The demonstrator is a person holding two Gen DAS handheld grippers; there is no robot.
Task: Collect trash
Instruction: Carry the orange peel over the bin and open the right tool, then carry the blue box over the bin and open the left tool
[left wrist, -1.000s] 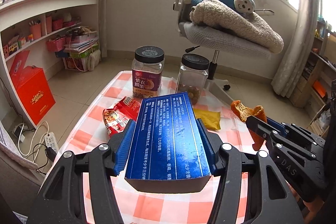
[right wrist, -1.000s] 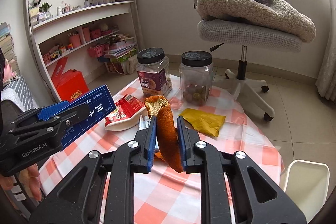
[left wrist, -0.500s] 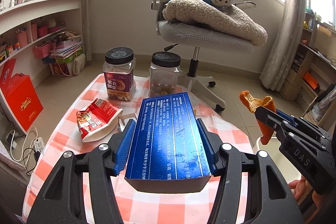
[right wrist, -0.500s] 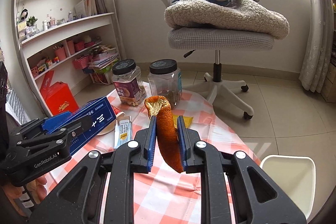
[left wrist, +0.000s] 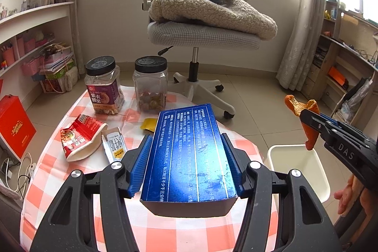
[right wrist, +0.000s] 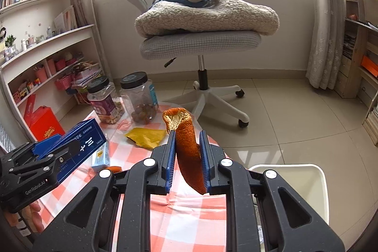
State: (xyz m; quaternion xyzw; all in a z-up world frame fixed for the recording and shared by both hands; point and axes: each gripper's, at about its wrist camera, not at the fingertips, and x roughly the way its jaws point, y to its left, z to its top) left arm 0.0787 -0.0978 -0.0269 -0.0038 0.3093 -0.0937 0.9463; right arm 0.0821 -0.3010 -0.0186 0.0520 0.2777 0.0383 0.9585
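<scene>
Scan L to R. Red snack wrapper (left wrist: pixel 81 137) and a small white sachet (left wrist: pixel 115 145) lie near the tabletop's (left wrist: pixel 78 181) left edge; yellow wrapper (left wrist: pixel 148 125) sits nearer the far edge, in front of two jars (left wrist: pixel 104 86). None collected yet.

L gripper (left wrist: pixel 186 164): pads clamped on both long sides of the blue box (left wrist: pixel 189 152), box lifted clear of the cloth.

R gripper (right wrist: pixel 187 157): fingers nearly together, pinching the orange peel (right wrist: pixel 186 145), which hangs between them.

Change vs a sec ago: both hands have swung rightward, off the tabletop centre. The white bin (left wrist: pixel 297 169), which I couldn't see from the L cam then, now sits just off the tabletop's right edge, w/ the peel about over its rim.

My read: carry phase nearly done; peel drop should come first, box after. Three wrappers left.
</scene>
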